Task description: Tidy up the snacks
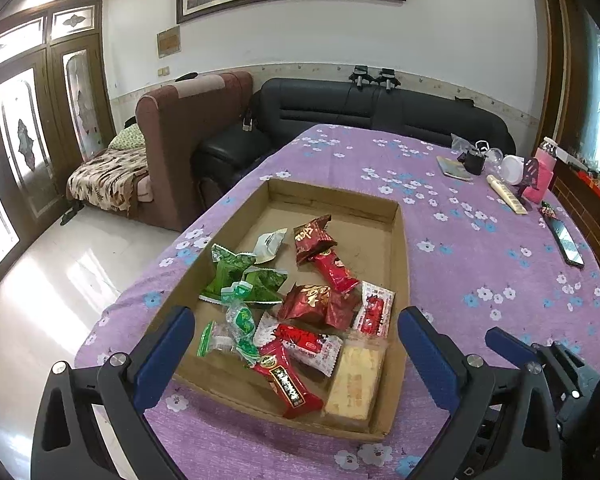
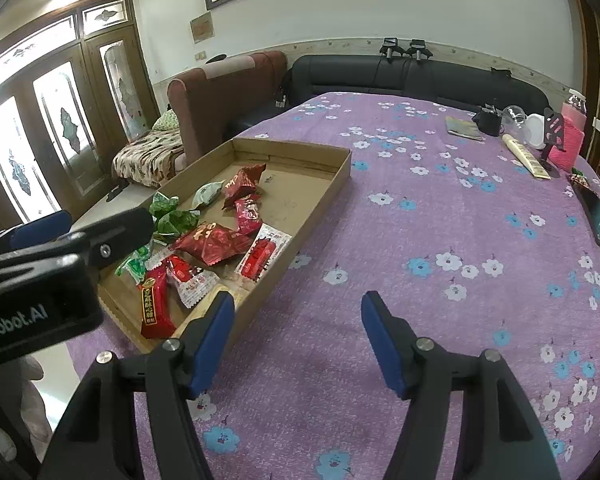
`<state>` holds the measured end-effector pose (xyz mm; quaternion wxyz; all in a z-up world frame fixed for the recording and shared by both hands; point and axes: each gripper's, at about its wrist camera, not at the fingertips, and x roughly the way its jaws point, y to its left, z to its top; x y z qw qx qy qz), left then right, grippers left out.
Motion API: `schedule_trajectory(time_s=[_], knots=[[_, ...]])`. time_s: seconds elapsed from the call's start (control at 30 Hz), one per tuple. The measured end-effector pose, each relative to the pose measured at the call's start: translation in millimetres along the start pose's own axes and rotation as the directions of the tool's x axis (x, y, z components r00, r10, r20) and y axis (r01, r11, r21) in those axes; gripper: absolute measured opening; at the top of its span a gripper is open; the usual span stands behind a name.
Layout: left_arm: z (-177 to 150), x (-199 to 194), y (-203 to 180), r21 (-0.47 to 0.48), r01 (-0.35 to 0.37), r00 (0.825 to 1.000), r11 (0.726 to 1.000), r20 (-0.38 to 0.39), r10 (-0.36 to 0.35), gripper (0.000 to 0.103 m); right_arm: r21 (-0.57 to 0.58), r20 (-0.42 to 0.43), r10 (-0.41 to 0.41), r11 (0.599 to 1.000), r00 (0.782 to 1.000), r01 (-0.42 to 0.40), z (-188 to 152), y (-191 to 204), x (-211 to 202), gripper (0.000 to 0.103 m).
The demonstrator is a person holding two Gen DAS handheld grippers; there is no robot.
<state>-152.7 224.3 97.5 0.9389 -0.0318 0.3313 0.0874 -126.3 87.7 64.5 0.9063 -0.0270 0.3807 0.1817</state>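
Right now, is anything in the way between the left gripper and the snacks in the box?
Nothing visible. The left gripper hangs open right above the snacks inside the cardboard box.

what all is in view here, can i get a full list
cardboard tray: one, brown, on the table's near left
red snack packs: about six, red, tray's middle and right
green snack packs: about four, green, tray's left
yellow cake pack: one, pale yellow, tray's near right corner
tablecloth: one, purple, flowered
sofa: one, black, behind table
left gripper: one, black and blue, open above tray
right gripper: one, open over cloth
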Motion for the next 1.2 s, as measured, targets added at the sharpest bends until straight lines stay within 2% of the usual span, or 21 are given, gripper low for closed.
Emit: schedule_trajectory(time_s=[0.23, 0.37, 0.43, 0.5, 0.53, 0.57, 0.63, 0.7, 0.73, 0.83, 0.93, 1.07, 1.2], knots=[[0.6, -4.1, 0.6, -0.009, -0.005, 1.0, 1.0, 0.02, 0.005, 0.102, -0.005, -0.001, 0.004, 1.0, 1.0, -0.004, -1.5, 0.6, 1.1, 0.066], [1.4, -20.4, 1.8, -0.018, -0.051, 0.993, 0.999, 0.108, 0.053, 0.102, -0.015, 0.007, 0.005, 1.0, 1.0, -0.005, -3.0, 3.2, -1.1, 0.066], [1.8, -38.3, 4.9, -0.045, -0.072, 0.977, 0.996, 0.196, 0.079, 0.102, -0.02, 0.015, 0.007, 1.0, 1.0, -0.007, -3.1, 4.0, -3.3, 0.066], [0.2, -63.2, 11.5, -0.092, -0.084, 0.947, 0.992, 0.304, 0.108, 0.102, -0.027, 0.031, 0.012, 1.0, 0.999, -0.011, -3.1, 5.1, -7.6, 0.066], [-1.2, -71.4, 14.4, -0.112, -0.088, 0.934, 0.99, 0.336, 0.121, 0.102, -0.03, 0.039, 0.011, 1.0, 0.999, -0.009, -3.1, 5.6, -9.8, 0.066], [-4.3, -82.5, 18.3, -0.145, -0.098, 0.915, 0.985, 0.377, 0.146, 0.102, -0.033, 0.047, 0.007, 0.999, 0.999, -0.005, -3.0, 6.2, -11.7, 0.067], [-6.2, -92.0, 20.6, -0.162, -0.151, 0.89, 0.975, 0.407, 0.205, 0.102, -0.036, 0.056, 0.005, 0.999, 0.998, -0.003, -2.3, 7.3, -14.2, 0.068], [-5.4, -92.8, 18.4, -0.135, -0.218, 0.875, 0.967, 0.412, 0.255, 0.102, -0.037, 0.06, 0.007, 0.999, 0.998, -0.004, -2.2, 8.0, -15.7, 0.068], [-5.3, -92.0, 18.5, -0.125, -0.221, 0.876, 0.967, 0.41, 0.253, 0.102, -0.038, 0.061, 0.007, 0.999, 0.998, -0.005, -2.1, 8.5, -16.3, 0.068], [-3.8, -84.6, 26.1, -0.131, -0.159, 0.914, 0.979, 0.354, 0.196, 0.102, -0.047, 0.063, 0.008, 0.999, 0.998, -0.005, -2.8, 11.1, -18.1, 0.069], [-0.8, -76.3, 28.3, -0.129, -0.124, 0.938, 0.984, 0.309, 0.159, 0.102, -0.066, 0.069, 0.01, 0.998, 0.998, -0.005, -3.7, 14.7, -21.7, 0.069], [7.0, -75.3, 16.4, -0.113, -0.068, 0.953, 0.991, 0.288, 0.098, 0.102, -0.077, 0.081, 0.02, 0.997, 0.997, -0.014, -1.1, 15.0, -29.4, 0.069], [21.1, -77.1, -12.1, -0.053, -0.034, 0.958, 0.998, 0.283, 0.048, 0.102, -0.053, 0.103, 0.012, 0.999, 0.995, -0.006, 4.8, 2.1, -42.0, 0.072]])
